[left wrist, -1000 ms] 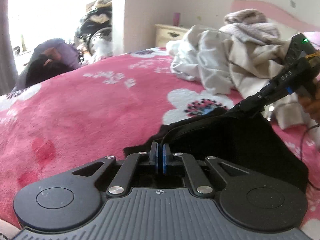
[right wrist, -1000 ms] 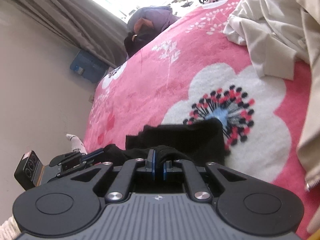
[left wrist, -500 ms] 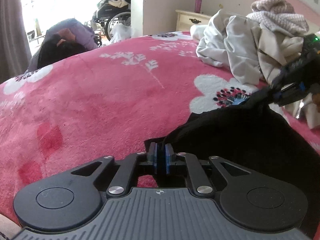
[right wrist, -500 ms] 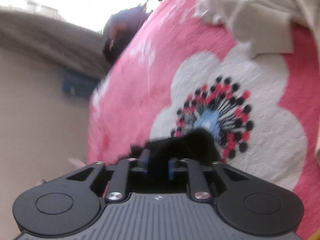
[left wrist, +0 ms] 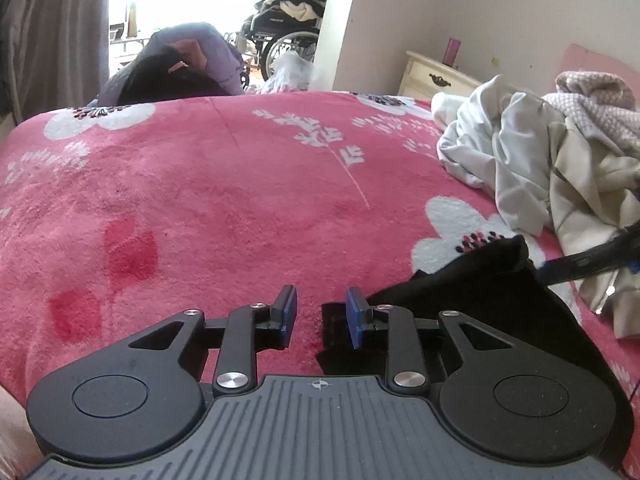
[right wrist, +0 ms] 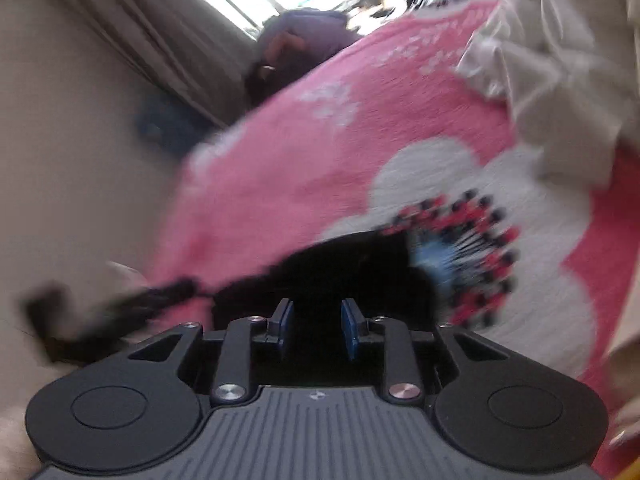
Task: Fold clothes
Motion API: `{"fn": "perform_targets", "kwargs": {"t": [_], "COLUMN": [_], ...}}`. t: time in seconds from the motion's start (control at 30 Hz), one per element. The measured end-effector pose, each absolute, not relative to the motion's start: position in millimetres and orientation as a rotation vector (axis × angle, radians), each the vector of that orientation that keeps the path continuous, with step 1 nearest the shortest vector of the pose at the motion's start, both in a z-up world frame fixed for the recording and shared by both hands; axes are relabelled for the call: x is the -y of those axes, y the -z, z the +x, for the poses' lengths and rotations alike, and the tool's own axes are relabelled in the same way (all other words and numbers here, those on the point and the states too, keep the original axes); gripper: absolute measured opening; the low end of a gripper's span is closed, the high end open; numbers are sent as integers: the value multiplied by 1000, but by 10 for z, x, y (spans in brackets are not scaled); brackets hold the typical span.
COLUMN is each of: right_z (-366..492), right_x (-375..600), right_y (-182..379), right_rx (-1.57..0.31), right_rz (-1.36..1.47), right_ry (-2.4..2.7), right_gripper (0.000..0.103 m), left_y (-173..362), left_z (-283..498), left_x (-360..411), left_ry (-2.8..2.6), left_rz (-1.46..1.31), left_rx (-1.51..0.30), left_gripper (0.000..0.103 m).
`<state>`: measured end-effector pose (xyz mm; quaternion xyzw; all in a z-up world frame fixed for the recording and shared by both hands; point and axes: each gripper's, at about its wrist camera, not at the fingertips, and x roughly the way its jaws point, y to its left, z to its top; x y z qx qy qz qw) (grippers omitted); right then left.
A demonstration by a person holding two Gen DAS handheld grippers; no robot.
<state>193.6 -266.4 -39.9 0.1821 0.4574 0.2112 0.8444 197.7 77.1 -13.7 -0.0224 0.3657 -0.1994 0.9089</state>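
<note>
A black garment [left wrist: 472, 292] lies on the pink flowered blanket [left wrist: 224, 200], at the right of the left wrist view. My left gripper [left wrist: 322, 314] is open at the garment's left corner, with pink blanket showing between the pads. My right gripper [right wrist: 316, 324] is open just above the same black garment [right wrist: 352, 264], which lies beside a white flower print; this view is blurred. The right gripper's dark fingers [left wrist: 588, 262] reach in from the right edge of the left wrist view, by the garment's far corner.
A heap of white and beige clothes [left wrist: 532, 160] lies at the right of the bed. A person in purple [left wrist: 180, 68] crouches beyond the far edge. A cream nightstand [left wrist: 436, 76] and a wheelchair [left wrist: 288, 40] stand behind. A curtain [right wrist: 160, 40] hangs by the bed.
Both grippers were shut on the black garment and have opened, letting it go onto the blanket. The garment has dropped lower and flatter. The right gripper is moving.
</note>
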Motion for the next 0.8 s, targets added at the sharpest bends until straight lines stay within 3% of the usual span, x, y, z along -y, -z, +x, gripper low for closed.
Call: {"fn": "perform_targets", "kwargs": {"t": [0.3,0.37,0.5,0.6,0.8], "right_z": [1098,862,512,347,346], "right_x": [3128,3064,2867,2779,2939], "right_y": [-506,-591,-461,-242,91], "right_rx": [-835,-889,-1026,-1121,-1221], "right_rz": [334,292,208,159,271], "right_ry": [-359,-388,-400,-358,-330], "right_gripper": [31,31,33,42,42], "left_y": [-435,-502,-375,-142,217], "left_z": [1239,990,420,134,184], "left_x": [-862,-801,-625,-575,-720], "left_ry": [395,422,498,497,444], "left_rz": [-118,-135,-136,-114,-167], "left_rx": [-800,-837,-917,-945,-995], "left_gripper": [37,40,46,47,47]}}
